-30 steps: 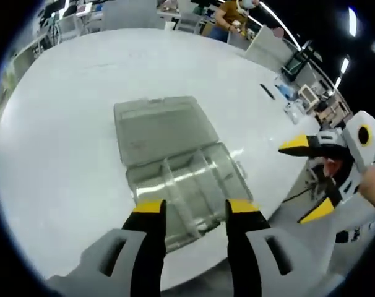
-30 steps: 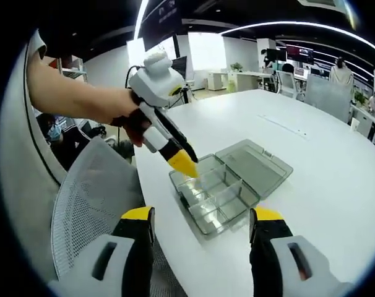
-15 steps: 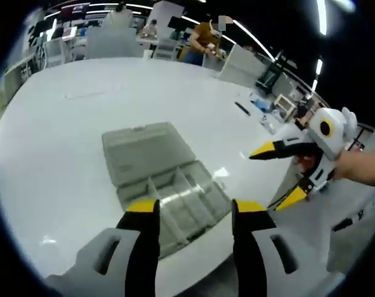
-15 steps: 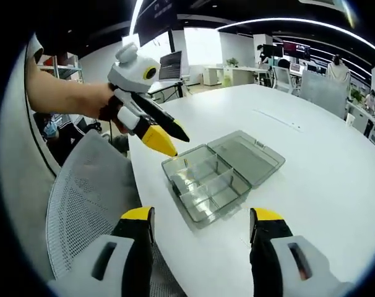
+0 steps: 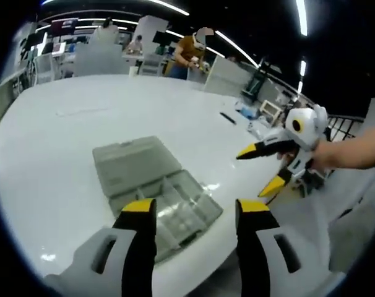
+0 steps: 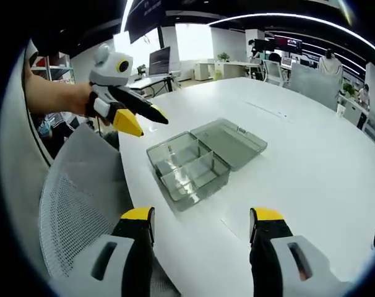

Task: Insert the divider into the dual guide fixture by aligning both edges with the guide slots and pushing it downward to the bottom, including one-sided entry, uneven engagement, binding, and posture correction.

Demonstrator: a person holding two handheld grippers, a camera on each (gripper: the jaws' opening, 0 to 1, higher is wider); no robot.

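Note:
A clear plastic box stands on the white table, its tray (image 5: 175,207) (image 6: 187,167) split by clear dividers and its lid (image 5: 129,167) (image 6: 231,139) lying open flat beside it. In the left gripper view my left gripper (image 5: 196,210) is open, with nothing between its jaws, hovering short of the tray's near edge. In the right gripper view it shows as a hand-held tool (image 6: 147,124) up and left of the tray. My right gripper (image 6: 203,216) is open and empty, well back from the box. It enters the left gripper view (image 5: 255,173) off the table's edge.
A grey mesh chair (image 6: 76,210) stands at the table's edge beside the box. A dark pen (image 5: 228,117) lies on the table farther out. A person (image 5: 187,52) and office desks are in the background. Bare white tabletop (image 6: 311,154) surrounds the box.
Both grippers have drawn back from the box. The left one hovered right over the tray one second ago and is now farther off and higher. The box has stayed put.

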